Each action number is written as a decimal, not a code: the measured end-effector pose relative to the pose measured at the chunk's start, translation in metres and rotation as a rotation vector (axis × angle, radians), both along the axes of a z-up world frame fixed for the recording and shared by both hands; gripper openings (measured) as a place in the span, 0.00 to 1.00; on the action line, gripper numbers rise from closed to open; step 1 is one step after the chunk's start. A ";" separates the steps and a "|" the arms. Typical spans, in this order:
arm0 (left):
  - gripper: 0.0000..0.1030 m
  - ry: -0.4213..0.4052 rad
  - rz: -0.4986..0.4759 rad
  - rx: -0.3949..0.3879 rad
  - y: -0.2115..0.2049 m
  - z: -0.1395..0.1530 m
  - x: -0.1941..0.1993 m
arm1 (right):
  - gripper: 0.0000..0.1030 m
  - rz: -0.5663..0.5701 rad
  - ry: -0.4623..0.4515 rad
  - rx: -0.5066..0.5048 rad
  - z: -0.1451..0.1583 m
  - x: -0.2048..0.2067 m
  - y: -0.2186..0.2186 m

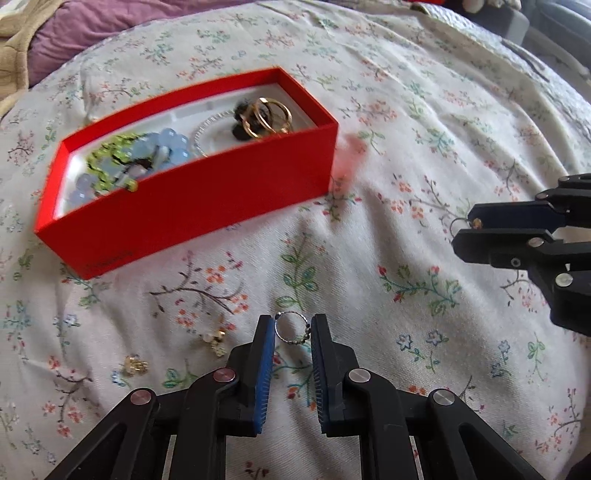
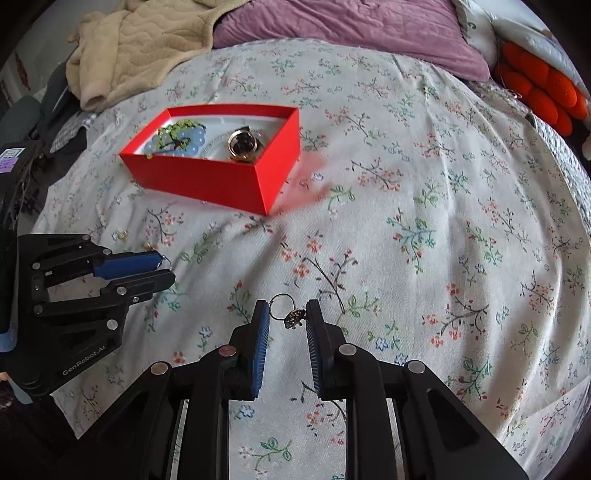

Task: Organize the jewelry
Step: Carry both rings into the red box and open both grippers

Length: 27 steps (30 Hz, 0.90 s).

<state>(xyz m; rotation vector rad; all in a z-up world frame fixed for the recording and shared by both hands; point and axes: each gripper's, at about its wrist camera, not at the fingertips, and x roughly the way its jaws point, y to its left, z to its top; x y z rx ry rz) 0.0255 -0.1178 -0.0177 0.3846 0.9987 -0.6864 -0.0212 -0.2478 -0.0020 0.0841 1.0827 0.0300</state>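
A red open box (image 1: 192, 206) sits on the floral bedspread and holds blue beads, a green piece, a clear bangle and gold rings (image 1: 269, 116); it also shows in the right wrist view (image 2: 207, 181). My left gripper (image 1: 293, 328) is shut on a silver ring with a bead chain (image 1: 291, 326), held by its two sides above the bed. My right gripper (image 2: 287, 314) is shut on a thin ring with a dark charm (image 2: 293, 316). From the left wrist view the right gripper (image 1: 466, 229) is at the right with its ring showing.
Two small gold earrings (image 1: 216, 339) (image 1: 135, 363) lie on the bedspread left of my left gripper. A beige blanket (image 2: 140, 44), a purple pillow (image 2: 347, 33) and an orange knitted thing (image 2: 539, 92) lie at the far side of the bed.
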 end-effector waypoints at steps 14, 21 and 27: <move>0.14 -0.037 0.092 -0.069 0.027 0.038 0.025 | 0.21 0.007 -0.044 0.036 0.025 0.030 0.024; 0.14 -0.054 0.150 -0.095 0.037 0.053 0.045 | 0.21 -0.006 -0.066 0.044 0.034 0.052 0.033; 0.14 -0.067 0.211 -0.113 0.046 0.058 0.067 | 0.21 -0.019 -0.089 0.061 0.039 0.074 0.035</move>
